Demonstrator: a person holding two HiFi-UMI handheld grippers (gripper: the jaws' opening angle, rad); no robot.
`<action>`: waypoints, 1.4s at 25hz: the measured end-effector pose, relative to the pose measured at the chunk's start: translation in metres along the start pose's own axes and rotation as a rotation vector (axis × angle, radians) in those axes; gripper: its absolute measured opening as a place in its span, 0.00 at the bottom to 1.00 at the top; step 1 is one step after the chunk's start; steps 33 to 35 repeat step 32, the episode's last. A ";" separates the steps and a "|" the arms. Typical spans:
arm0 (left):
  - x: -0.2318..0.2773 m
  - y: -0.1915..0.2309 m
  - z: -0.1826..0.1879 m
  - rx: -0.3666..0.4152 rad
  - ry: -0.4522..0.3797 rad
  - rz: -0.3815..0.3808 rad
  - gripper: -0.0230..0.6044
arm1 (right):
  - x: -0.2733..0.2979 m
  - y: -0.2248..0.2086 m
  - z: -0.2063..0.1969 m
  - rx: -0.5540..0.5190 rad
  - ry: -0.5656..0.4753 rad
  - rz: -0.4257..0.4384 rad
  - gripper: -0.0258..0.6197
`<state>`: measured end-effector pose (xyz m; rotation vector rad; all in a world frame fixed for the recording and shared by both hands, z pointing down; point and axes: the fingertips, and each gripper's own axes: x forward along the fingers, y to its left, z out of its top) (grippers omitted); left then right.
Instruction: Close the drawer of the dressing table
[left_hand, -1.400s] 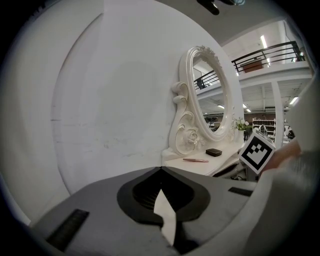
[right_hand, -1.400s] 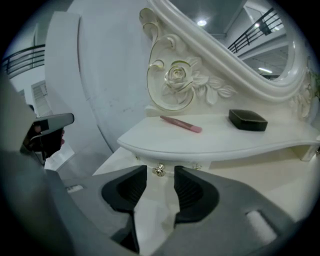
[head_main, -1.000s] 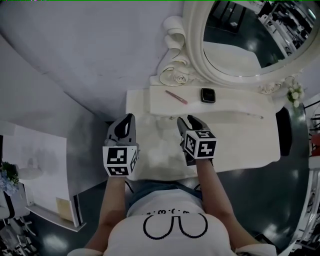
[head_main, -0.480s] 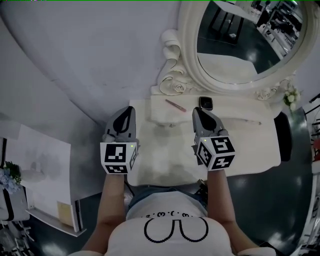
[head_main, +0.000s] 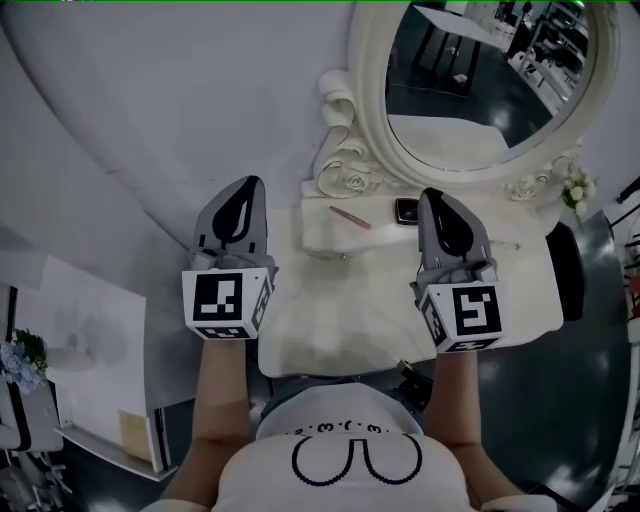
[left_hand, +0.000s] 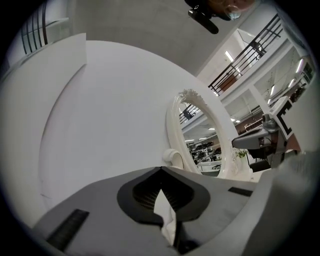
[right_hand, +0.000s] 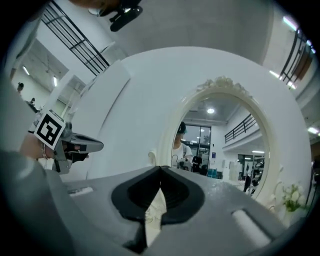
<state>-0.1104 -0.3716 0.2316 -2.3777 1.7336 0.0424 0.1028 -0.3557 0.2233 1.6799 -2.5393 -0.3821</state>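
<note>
The white dressing table (head_main: 330, 320) stands below me against the curved wall, with its oval mirror (head_main: 480, 80) behind it. A small knob (head_main: 345, 256) marks a drawer front under the raised shelf, and I cannot make out any gap there. My left gripper (head_main: 250, 187) is held high above the table's left edge, shut with nothing in it. My right gripper (head_main: 432, 198) is up over the shelf's right part, also shut and empty. Both point level toward the mirror (left_hand: 202, 145), whose frame (right_hand: 220, 85) fills the right gripper view.
A pink pen (head_main: 351, 217) and a small dark case (head_main: 406, 210) lie on the shelf. White flowers (head_main: 580, 190) sit at the mirror's right foot, and a dark chair (head_main: 567, 270) stands to the table's right. A white panel (head_main: 80, 330) lies on the floor at the left.
Both grippers have risen well above the table top and moved apart. The right gripper's jaws, apart a second ago, have shut. Its wrist has rolled upright.
</note>
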 end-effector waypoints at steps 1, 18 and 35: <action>0.000 0.000 0.006 0.004 -0.014 -0.001 0.03 | -0.002 -0.003 0.006 -0.006 -0.015 -0.007 0.04; 0.002 0.000 0.026 -0.007 -0.071 0.017 0.03 | -0.013 -0.010 0.038 -0.051 -0.091 -0.021 0.04; -0.001 0.002 0.029 -0.022 -0.086 0.021 0.03 | -0.015 -0.005 0.036 -0.050 -0.085 -0.020 0.04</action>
